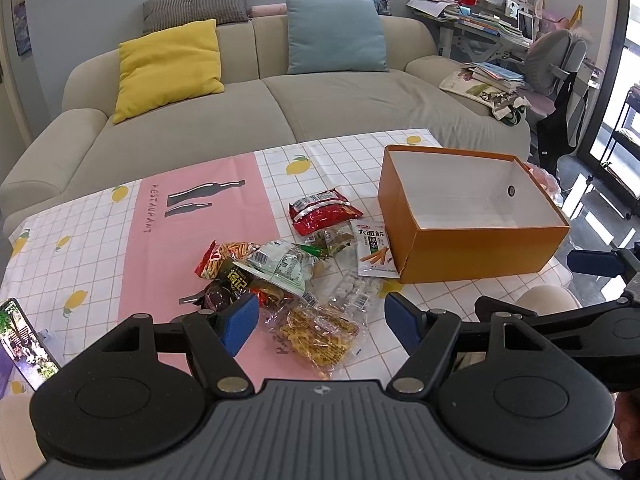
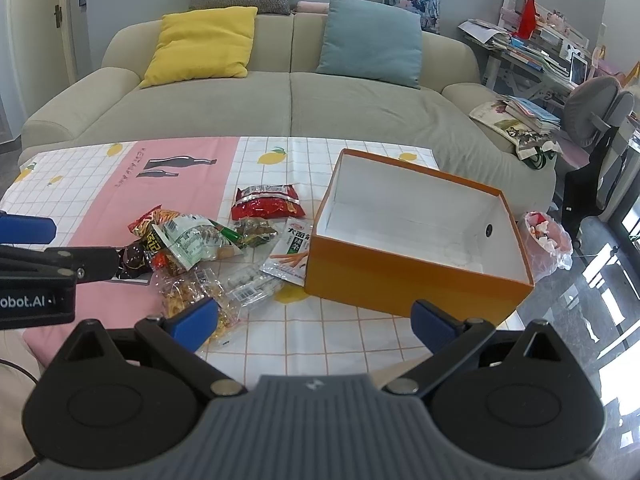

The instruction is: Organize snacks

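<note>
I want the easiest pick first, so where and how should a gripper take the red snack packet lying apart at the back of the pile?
Probably by the crimped silver top seal of the red snack packet. It lies flat on the tablecloth, slightly apart from the pile, so come from above with the open right gripper and pinch across that thin edge; the puffed body looks likelier to slip.

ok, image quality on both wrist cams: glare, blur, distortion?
Left wrist: heavy fisheye bending at the sofa, dark corner vignette, blown-out window at right, snack pile sharp. Right wrist: same bending, glare on the glossy floor, orange box crisp, no motion blur.
</note>
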Available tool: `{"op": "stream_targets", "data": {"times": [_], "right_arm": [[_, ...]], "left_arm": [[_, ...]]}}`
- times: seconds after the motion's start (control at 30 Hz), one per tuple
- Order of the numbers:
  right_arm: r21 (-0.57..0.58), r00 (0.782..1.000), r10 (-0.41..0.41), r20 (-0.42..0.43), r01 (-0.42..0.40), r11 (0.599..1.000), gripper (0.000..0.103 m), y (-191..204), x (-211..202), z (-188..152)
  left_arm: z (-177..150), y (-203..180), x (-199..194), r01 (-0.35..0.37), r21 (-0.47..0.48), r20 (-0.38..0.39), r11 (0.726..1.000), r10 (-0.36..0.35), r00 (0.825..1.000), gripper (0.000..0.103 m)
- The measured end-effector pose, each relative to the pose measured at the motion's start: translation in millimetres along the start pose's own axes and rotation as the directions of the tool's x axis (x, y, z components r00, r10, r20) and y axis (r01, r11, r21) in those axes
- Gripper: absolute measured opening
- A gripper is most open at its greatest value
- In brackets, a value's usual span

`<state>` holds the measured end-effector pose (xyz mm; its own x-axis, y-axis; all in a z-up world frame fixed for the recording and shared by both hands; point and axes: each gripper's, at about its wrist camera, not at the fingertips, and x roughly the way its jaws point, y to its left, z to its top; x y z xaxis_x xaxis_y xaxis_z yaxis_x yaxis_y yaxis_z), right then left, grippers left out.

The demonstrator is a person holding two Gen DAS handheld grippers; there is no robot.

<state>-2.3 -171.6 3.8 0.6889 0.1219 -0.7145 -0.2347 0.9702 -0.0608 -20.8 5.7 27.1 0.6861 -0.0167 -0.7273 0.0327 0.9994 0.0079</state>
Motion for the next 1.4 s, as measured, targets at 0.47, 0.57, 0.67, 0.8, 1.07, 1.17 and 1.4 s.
{"op": "stream_targets", "data": {"times": [0.47,0.57,0.67,0.8,1.07,1.17,1.4], "right_arm": [[0.000,1.000,-0.001,-0.002,0.001,1.000,0.100,1.5,1.2,0.0],[0.001,1.000,-0.002,-0.003,0.002,1.000,0.100,1.3,1.5,0.0],[0.005,1.000,0.005,-0.004,-0.005,1.000,0.100,0.1,3.9,1.1],[0.039,0.998,0.043,0.044,-0.045,0.998,0.100,-7.4,8.4,0.4],[0.052,0.994,0.113,0.016,-0.113,0.992,0.079,-6.4,49.2,0.0],[0.071,0.988,0.150,-0.034,-0.147,0.987,0.070,-0.8,71.6,0.8],[0.163,0.968,0.216,-0.129,-0.194,0.967,0.075,8.6,121.5,10.1]], "left_arm": [[-0.9,-0.6,-0.1,0.000,0.001,0.000,1.000,0.000,1.000,0.084],[-2.4,-2.2,-0.1,0.010,0.002,-0.002,1.000,-0.010,1.000,0.084],[-2.8,-1.4,1.4,0.052,-0.001,-0.005,0.999,-0.052,0.999,0.084],[0.6,6.6,2.3,0.076,0.002,0.023,0.997,-0.076,0.997,0.078],[-4.7,32.0,38.7,0.089,-0.070,-0.048,0.994,-0.092,0.995,0.039],[-5.9,35.3,57.4,0.107,-0.083,-0.087,0.991,-0.114,0.990,0.036],[8.9,46.8,87.3,0.075,-0.045,-0.089,0.996,-0.079,0.993,0.080]]}}
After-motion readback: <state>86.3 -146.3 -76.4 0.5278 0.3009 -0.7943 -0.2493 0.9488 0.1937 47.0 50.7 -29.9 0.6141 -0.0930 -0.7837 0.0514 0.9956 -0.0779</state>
